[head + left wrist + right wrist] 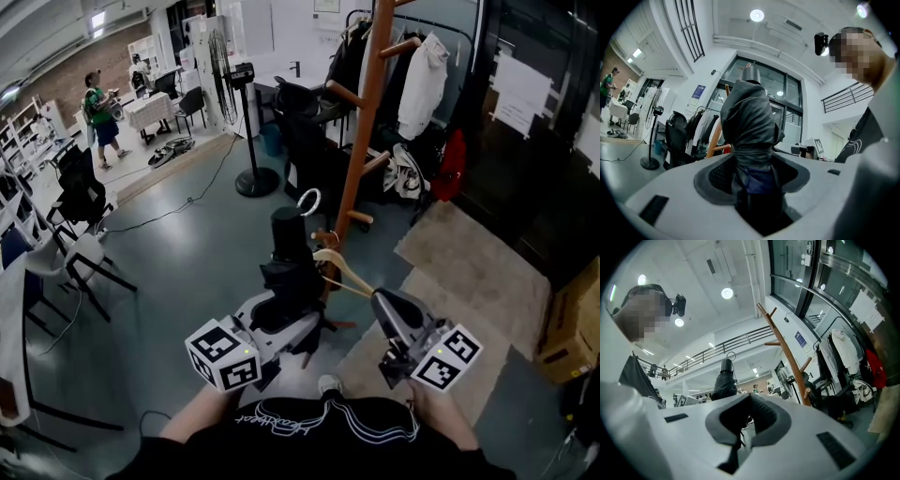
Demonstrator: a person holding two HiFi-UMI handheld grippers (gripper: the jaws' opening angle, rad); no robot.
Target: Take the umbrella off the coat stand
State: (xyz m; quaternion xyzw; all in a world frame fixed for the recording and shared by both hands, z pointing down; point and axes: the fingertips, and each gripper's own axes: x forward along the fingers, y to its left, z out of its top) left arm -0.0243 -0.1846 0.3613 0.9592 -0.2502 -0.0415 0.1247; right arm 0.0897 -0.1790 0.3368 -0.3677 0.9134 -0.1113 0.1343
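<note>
A folded black umbrella [289,258] stands upright in front of me, its white wrist loop [308,200] on top. My left gripper [291,314] is shut on its lower part, and in the left gripper view the jaws press both sides of the umbrella [750,117]. The wooden coat stand [361,141] rises just behind and right of the umbrella, which looks apart from its pegs. My right gripper [384,300] hovers to the right of the umbrella, shut and holding nothing. From the right gripper [749,397] the umbrella [723,383] shows left of the stand [785,352].
A clothes rack with coats [422,75] stands behind the coat stand. A fan on a pole [251,141] and office chairs [80,197] are to the left. A rug [469,262] and a cardboard box [567,323] lie at the right. A person [98,112] stands far off.
</note>
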